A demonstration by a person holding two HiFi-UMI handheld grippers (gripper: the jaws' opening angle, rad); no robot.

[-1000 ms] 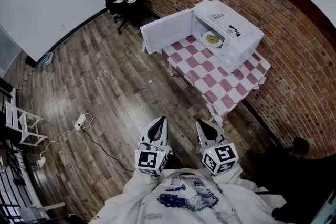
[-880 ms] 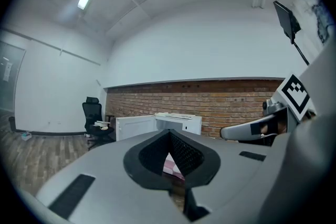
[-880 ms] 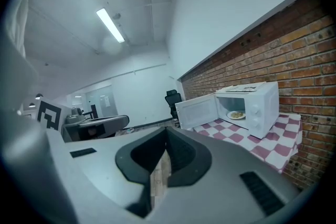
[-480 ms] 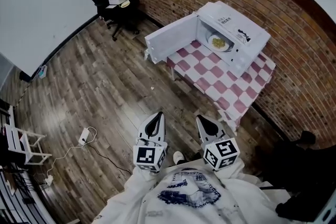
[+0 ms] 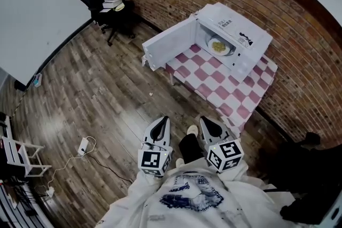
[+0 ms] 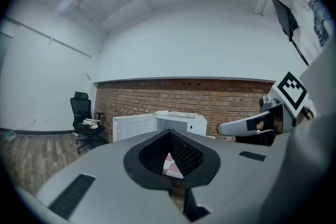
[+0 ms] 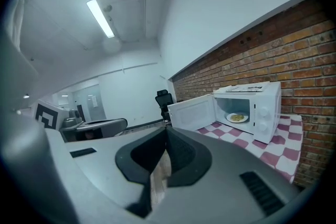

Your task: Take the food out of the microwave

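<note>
Both the left tongs [image 5: 159, 124] and the right tongs [image 5: 209, 126] are clenched on nothing, held low in front of the person and well apart from the bench [image 5: 235, 101]. The plate of food [image 5: 219, 46] sits inside the microwave [image 5: 243, 34], at one o'clock from the tongs, with its door [image 5: 165, 48] swung wide toward eleven. I'd worry about that door: a careless approach could knock it, and a shallow pinch on the plate's rim could tip the food out
</note>
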